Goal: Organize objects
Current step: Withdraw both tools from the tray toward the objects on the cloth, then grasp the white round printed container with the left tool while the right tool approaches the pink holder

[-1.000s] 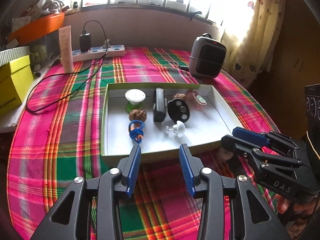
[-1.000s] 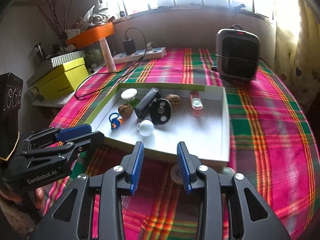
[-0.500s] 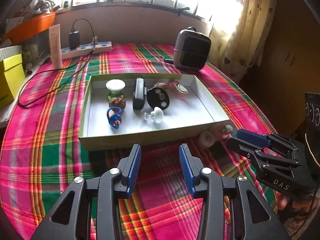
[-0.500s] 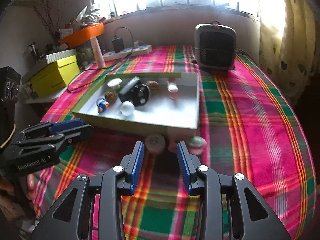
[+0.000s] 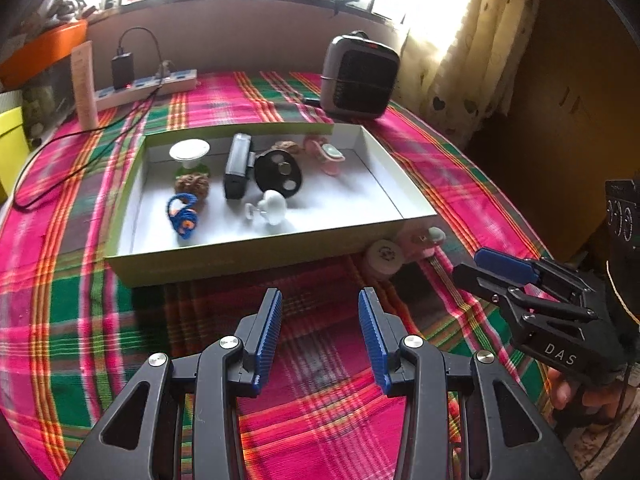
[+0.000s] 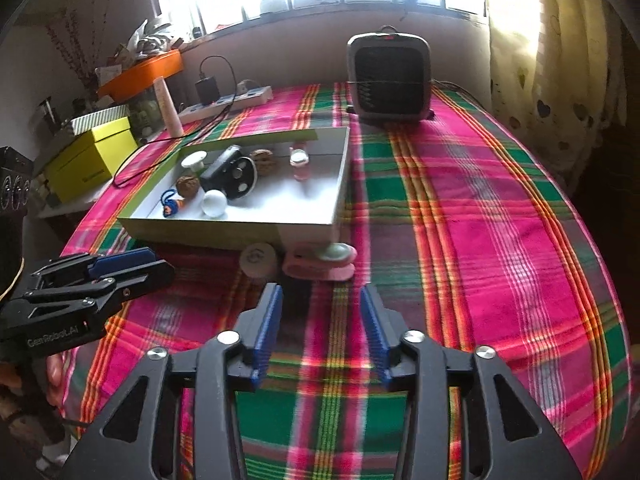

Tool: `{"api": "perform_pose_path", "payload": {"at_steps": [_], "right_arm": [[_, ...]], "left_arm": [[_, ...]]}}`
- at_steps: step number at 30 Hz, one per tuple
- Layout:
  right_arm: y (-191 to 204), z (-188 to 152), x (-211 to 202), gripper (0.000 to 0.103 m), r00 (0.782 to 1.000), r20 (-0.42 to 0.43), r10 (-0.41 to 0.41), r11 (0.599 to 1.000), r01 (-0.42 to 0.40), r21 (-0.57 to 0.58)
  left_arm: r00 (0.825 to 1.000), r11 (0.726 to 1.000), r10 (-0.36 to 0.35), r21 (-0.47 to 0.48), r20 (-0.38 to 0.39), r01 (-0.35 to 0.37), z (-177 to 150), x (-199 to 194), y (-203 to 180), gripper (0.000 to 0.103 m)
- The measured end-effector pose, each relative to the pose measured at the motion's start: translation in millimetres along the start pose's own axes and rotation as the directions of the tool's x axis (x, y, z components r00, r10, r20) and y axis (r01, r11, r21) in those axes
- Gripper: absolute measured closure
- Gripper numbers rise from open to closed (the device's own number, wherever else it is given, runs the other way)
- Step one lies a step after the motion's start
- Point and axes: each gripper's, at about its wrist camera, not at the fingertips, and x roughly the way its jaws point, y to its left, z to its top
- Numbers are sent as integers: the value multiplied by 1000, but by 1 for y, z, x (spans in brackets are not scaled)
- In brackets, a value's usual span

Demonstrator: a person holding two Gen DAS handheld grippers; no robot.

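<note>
Shallow white cardboard tray with green outer walls (image 5: 276,246) set on a pink, green and orange plaid tablecloth (image 6: 500,208). Inside the tray: a white-topped green suction knob (image 5: 189,152) at the far left corner, a brown walnut-like ball (image 5: 192,181) just in front of it, a blue and orange cord loop (image 5: 182,216) nearest the front wall, a black rectangular block (image 5: 237,166) touching a black round disc with holes (image 5: 279,174), a white knob (image 5: 272,208) in front of the disc, a second brown ball (image 5: 286,146) behind the disc, and a pink clip with a pale round face (image 5: 326,154) toward the far right. Outside the tray, touching or just beside its front right corner: a white round cap (image 6: 258,260) and a pink clip with a pale green button (image 6: 324,260), side by side on the cloth. Right gripper (image 6: 322,326) released, blue pads apart with nothing between them, jaws just been opening, hovering over the cloth just short of the cap and the pink clip, both slightly beyond the fingertips. Left gripper (image 5: 319,334) also unclenched and empty, aimed at the front wall of the tray, with the cap and clip off to its right. Beyond the tray: a grey boxy fan heater (image 6: 390,80), a white power strip with a black charger (image 5: 140,84), and a yellow box (image 6: 90,160) off to the left.
</note>
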Motion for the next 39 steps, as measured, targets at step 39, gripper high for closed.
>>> {"api": "perform_pose_path", "payload": {"at_steps": [39], "right_arm": [[-41,-8,5,59,999,-37,6,999,-4,50]], "left_arm": [[999,999,45,20,-31,-44,19,57,-49,62]]}}
